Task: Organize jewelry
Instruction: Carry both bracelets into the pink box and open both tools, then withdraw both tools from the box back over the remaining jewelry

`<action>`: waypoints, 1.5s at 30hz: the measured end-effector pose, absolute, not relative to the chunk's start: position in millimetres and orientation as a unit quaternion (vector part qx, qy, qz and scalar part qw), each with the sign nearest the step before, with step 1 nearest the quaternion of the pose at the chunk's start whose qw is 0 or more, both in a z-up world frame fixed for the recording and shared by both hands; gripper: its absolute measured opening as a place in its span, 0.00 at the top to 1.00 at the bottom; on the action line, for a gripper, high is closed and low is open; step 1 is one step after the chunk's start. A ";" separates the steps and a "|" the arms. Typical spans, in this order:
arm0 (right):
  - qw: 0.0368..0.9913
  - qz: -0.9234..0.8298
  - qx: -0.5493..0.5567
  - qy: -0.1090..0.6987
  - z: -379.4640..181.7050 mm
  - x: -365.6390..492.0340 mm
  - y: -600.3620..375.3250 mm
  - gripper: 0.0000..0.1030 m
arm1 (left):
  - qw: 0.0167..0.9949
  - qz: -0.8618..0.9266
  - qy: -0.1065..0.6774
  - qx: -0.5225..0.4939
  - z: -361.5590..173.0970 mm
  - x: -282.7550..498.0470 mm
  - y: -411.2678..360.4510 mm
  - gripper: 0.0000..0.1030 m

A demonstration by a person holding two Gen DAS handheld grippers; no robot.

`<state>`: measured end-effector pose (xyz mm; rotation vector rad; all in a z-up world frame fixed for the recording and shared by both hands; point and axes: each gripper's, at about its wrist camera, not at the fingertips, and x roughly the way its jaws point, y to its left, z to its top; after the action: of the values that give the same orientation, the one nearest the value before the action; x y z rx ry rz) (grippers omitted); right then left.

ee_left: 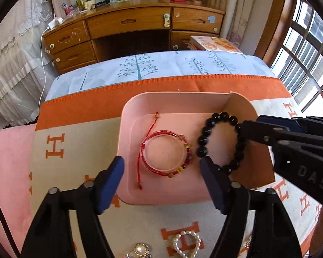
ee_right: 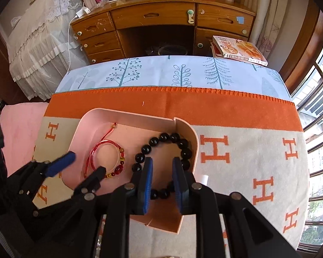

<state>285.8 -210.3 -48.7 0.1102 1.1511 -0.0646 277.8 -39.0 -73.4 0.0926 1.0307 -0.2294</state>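
Observation:
A pink tray (ee_left: 127,116) (ee_right: 86,116) sits on the orange and grey blanket. In it lie a red cord bracelet with a clear bangle (ee_left: 164,153) (ee_right: 106,159) and a black bead bracelet (ee_left: 220,142) (ee_right: 163,137). My left gripper (ee_left: 161,167) is open, its fingers straddling the red bracelet above the tray's near edge. My right gripper (ee_right: 162,167) is open just above the black bracelet, fingers apart inside its ring; it also shows in the left wrist view (ee_left: 256,129). A pearl bracelet (ee_left: 186,244) and a pearl brooch (ee_left: 141,249) lie on the blanket near me.
The blanket (ee_right: 226,111) covers a table with a tree-print cloth (ee_right: 161,73) at the far side. A book (ee_right: 239,49) lies at the far right corner. A wooden desk (ee_right: 161,17) stands behind. Windows are on the right.

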 end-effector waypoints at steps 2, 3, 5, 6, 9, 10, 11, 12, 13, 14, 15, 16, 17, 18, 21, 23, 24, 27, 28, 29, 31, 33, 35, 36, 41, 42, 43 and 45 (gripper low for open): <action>0.841 -0.028 0.048 0.538 -47.2 278.6 -207.7 0.64 | 0.875 -0.102 0.468 0.062 -65.2 266.1 -44.0 0.16; 0.843 -0.027 0.046 0.535 -46.4 275.1 -206.8 0.63 | 0.880 -0.103 0.459 0.068 -61.5 261.0 -45.8 0.16; 0.845 -0.027 0.046 0.532 -45.4 268.9 -204.7 0.63 | 0.884 -0.109 0.450 0.071 -54.7 253.1 -45.9 0.16; 0.845 -0.027 0.048 0.532 -45.1 266.0 -204.5 0.63 | 0.885 -0.110 0.447 0.069 -51.4 249.9 -44.5 0.16; 0.848 -0.021 0.063 0.525 -42.9 257.5 -204.1 0.63 | 0.890 -0.114 0.437 0.067 -43.8 241.4 -40.0 0.16; 0.849 -0.021 0.065 0.524 -42.1 255.0 -203.5 0.63 | 0.892 -0.114 0.432 0.068 -40.8 237.5 -38.4 0.16; 0.849 -0.021 0.068 0.524 -41.3 252.5 -203.1 0.63 | 0.894 -0.115 0.428 0.068 -38.3 233.1 -35.7 0.16; 0.851 -0.019 0.070 0.521 -40.0 249.8 -203.0 0.63 | 0.895 -0.115 0.426 0.070 -37.0 230.0 -33.6 0.16; 0.852 -0.017 0.073 0.518 -38.5 247.6 -202.8 0.63 | 0.895 -0.114 0.425 0.070 -35.3 226.8 -31.1 0.16; 0.854 -0.017 0.076 0.514 -36.7 244.6 -202.5 0.63 | 0.896 -0.112 0.424 0.069 -33.1 223.1 -28.3 0.16; 0.856 -0.016 0.080 0.510 -34.9 241.6 -202.3 0.63 | 0.897 -0.110 0.422 0.067 -31.7 220.2 -25.5 0.16; 0.857 -0.014 0.084 0.508 -33.5 238.8 -202.6 0.63 | 0.899 -0.110 0.419 0.064 -30.0 216.4 -22.5 0.16; 0.859 -0.014 0.087 0.505 -31.7 235.4 -202.3 0.63 | 0.901 -0.111 0.414 0.062 -28.5 212.8 -19.5 0.16; 0.860 -0.013 0.091 0.502 -29.3 232.4 -201.9 0.63 | 0.903 -0.111 0.409 0.063 -27.3 209.1 -16.8 0.16; 0.865 -0.013 0.094 0.493 -22.5 221.5 -200.1 0.63 | 0.905 -0.108 0.405 0.071 -25.7 199.0 -10.8 0.16; 0.868 -0.013 0.096 0.487 -18.5 213.8 -199.4 0.63 | 0.909 -0.105 0.398 0.071 -23.6 190.8 -5.6 0.16; 0.869 -0.012 0.097 0.484 -17.0 209.6 -199.1 0.63 | 0.912 -0.103 0.392 0.070 -22.4 187.1 -3.1 0.16; 0.871 -0.009 0.100 0.480 -13.4 195.5 -198.9 0.63 | 0.922 -0.096 0.370 0.068 -18.4 174.5 6.0 0.16; 0.872 -0.008 0.101 0.478 -11.9 190.0 -198.3 0.63 | 0.924 -0.096 0.364 0.067 -17.1 170.1 9.1 0.16; 0.873 -0.007 0.101 0.477 -10.6 184.6 -197.9 0.63 | 0.926 -0.096 0.361 0.065 -15.9 165.9 12.3 0.16; 0.875 -0.004 0.102 0.473 -8.1 174.2 -196.2 0.63 | 0.928 -0.095 0.357 0.059 -12.9 158.3 19.1 0.16; 0.877 0.000 0.103 0.469 -5.6 162.9 -194.8 0.63 | 0.929 -0.096 0.355 0.048 -10.2 150.9 25.7 0.16; 0.879 0.003 0.104 0.466 -4.0 150.9 -193.6 0.63 | 0.927 -0.098 0.360 0.041 -7.9 143.8 29.6 0.16; 0.879 0.005 0.105 0.464 -3.4 145.3 -192.9 0.63 | 0.925 -0.098 0.364 0.041 -7.3 140.3 30.9 0.16; 0.883 0.013 0.107 0.458 -1.9 118.5 -190.0 0.63 | 0.925 -0.092 0.365 0.053 -3.3 118.1 34.7 0.15; 0.883 0.014 0.108 0.457 -1.6 114.1 -189.5 0.63 | 0.926 -0.093 0.363 0.051 -2.5 112.8 35.5 0.15; 0.884 0.017 0.108 0.455 -1.4 108.8 -188.8 0.63 | 0.926 -0.095 0.361 0.047 -1.7 107.6 36.9 0.15; 0.886 0.018 0.106 0.451 -0.3 99.4 -187.1 0.63 | 0.926 -0.099 0.363 0.038 -0.3 98.6 39.7 0.13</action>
<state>99.4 -187.1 -0.3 0.2206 0.9383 0.0382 98.6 39.7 -0.3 0.0770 0.7441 -0.2022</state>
